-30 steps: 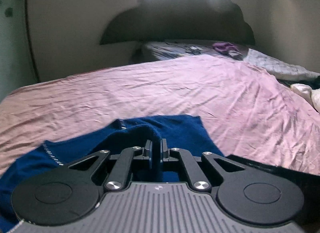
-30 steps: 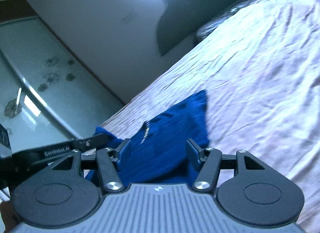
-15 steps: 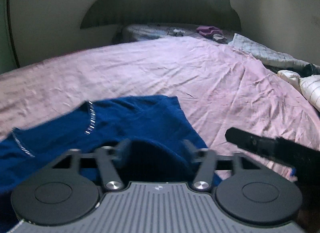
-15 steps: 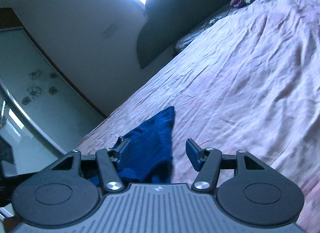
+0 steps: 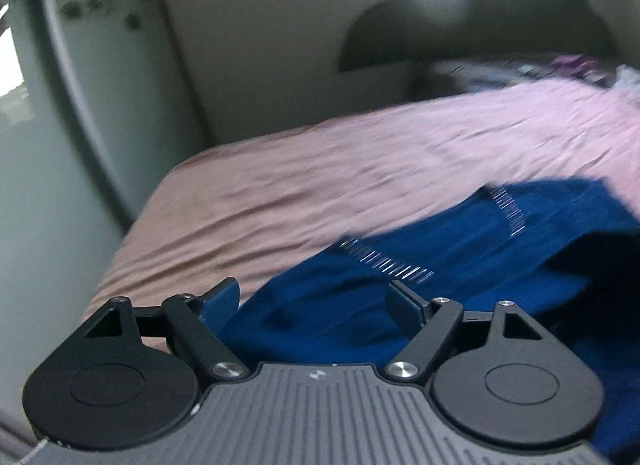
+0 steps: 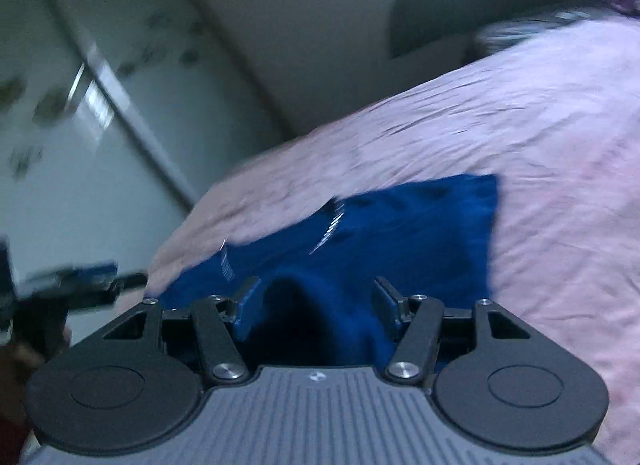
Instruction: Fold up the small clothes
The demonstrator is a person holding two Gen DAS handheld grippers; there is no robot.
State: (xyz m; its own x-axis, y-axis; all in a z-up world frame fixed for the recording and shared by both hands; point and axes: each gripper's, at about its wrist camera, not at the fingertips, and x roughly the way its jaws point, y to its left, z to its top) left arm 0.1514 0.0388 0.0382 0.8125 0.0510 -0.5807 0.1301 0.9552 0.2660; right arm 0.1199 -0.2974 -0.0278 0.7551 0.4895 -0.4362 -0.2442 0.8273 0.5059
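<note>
- We see the blue garment (image 5: 460, 277) lying rumpled on the near part of the pink bed (image 5: 360, 169).
- Our left gripper (image 5: 316, 301), clamped on the cloth a second ago, now gapes wide and empty.
- Our right gripper (image 6: 316, 301) stays wide open, holding nothing.
- We judge this fold released; the next grasp is pending.

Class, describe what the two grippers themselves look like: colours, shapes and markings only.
The left gripper and right gripper match: a grey ribbed body with a small white logo, two round black discs, black link arms with silver screws, and flat fingers with blue pads. No cables or sleeves show.
</note>
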